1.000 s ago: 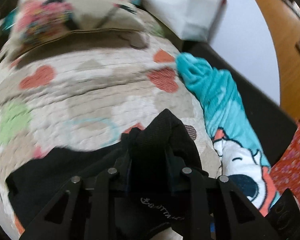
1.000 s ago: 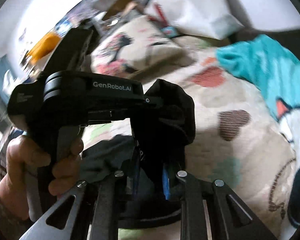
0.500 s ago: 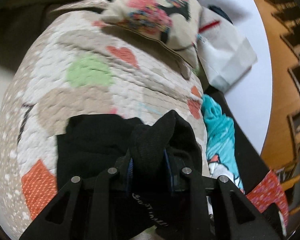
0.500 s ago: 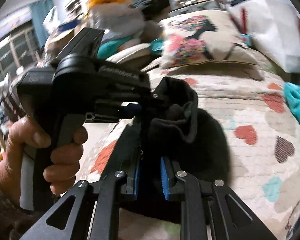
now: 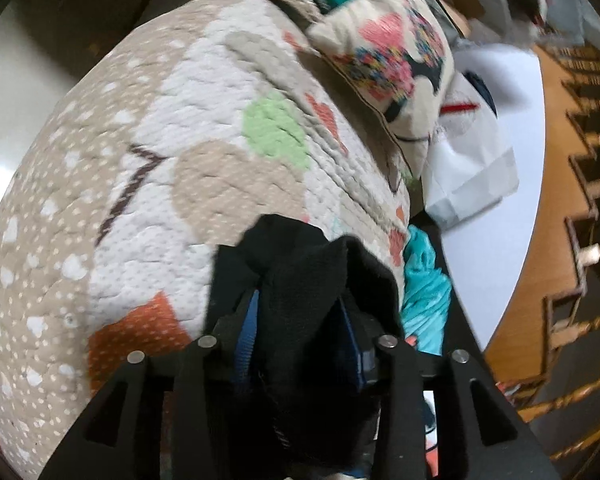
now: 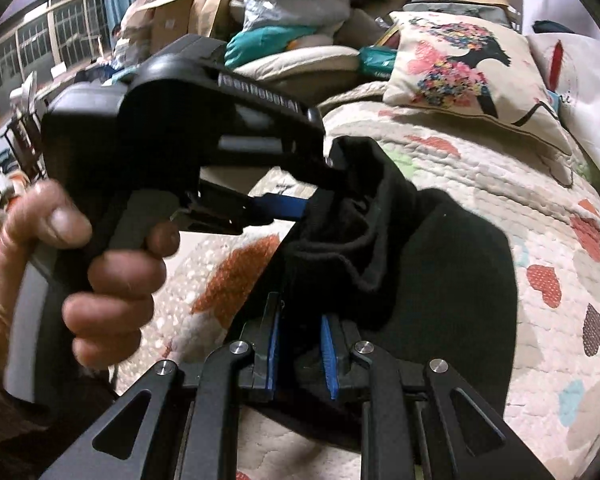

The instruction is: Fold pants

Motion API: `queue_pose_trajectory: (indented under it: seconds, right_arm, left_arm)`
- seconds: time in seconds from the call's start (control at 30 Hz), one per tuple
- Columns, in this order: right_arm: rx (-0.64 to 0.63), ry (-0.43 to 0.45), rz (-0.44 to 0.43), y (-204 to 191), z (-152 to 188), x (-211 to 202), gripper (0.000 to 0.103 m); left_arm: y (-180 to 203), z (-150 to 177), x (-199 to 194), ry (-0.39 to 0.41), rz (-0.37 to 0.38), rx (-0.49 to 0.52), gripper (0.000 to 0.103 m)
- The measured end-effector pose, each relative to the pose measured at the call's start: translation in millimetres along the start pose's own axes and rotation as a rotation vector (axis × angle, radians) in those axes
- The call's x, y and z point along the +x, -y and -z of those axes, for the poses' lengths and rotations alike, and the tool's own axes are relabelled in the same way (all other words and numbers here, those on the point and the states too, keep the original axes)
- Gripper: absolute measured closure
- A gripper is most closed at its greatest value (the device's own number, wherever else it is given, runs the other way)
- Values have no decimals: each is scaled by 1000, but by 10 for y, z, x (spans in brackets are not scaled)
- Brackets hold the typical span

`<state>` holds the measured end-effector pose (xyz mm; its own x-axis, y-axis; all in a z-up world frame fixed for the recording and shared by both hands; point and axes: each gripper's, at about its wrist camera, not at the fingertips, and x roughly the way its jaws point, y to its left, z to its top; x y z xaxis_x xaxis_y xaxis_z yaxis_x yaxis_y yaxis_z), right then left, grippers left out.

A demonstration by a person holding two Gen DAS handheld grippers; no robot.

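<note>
The black pants (image 6: 440,280) look soft and limp, best held by their bunched edge above the quilt (image 6: 500,184). The left gripper (image 5: 300,320) is opening with cloth between; the right gripper (image 6: 298,344) stays clamped on the pants

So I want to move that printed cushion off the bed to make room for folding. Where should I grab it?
Take the cushion by its near corner, coming from the front over the quilt. It lies tilted against the pile behind, and that seamed corner juts out free, thin enough to pinch. Both grippers have black pants between their fingers, so one must let go first.
</note>
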<state>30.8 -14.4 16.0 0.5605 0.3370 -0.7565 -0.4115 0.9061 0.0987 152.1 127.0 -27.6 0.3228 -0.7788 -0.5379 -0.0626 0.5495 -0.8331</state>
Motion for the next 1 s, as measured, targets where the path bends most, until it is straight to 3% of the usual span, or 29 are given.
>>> queue_pose_trajectory:
  seconds: [0.13, 0.2, 0.27, 0.4, 0.53, 0.67, 0.73, 0.87, 1.0]
  right_arm:
    - [-42, -24, -3, -111, 54, 74, 74]
    - [-56, -27, -24, -168, 80, 65, 59]
    - [-74, -21, -47, -249, 108, 12, 37]
    - [-158, -12, -62, -405, 168, -192, 36]
    - [-178, 11, -43, -281, 236, -484, 36]
    - [-47, 3, -16, 147, 309, -649, 36]
    - [56, 2, 1, 408, 345, -680, 36]
    - [288, 23, -53, 862, 370, -718, 36]
    - [345, 53, -14, 1000, 301, -704, 36]
  left_arm:
    - [-176, -59, -179, 29, 6, -82, 61]
    - [-219, -78, -274, 49, -7, -102, 59]
    - [-245, -103, -392, 75, -28, -121, 59]
    - [-108, -88, -614, 129, -96, -110, 59]
    - [475, 60, -688, 162, -139, 93, 59]
    - [914, 161, -341, 73, -55, 191, 51]
    - [944, 159, -92, 41, -95, 212, 51]
    - [535, 69, 114, 38, -161, 93, 52]
    - [34, -34, 7, 73, -142, -79, 52]
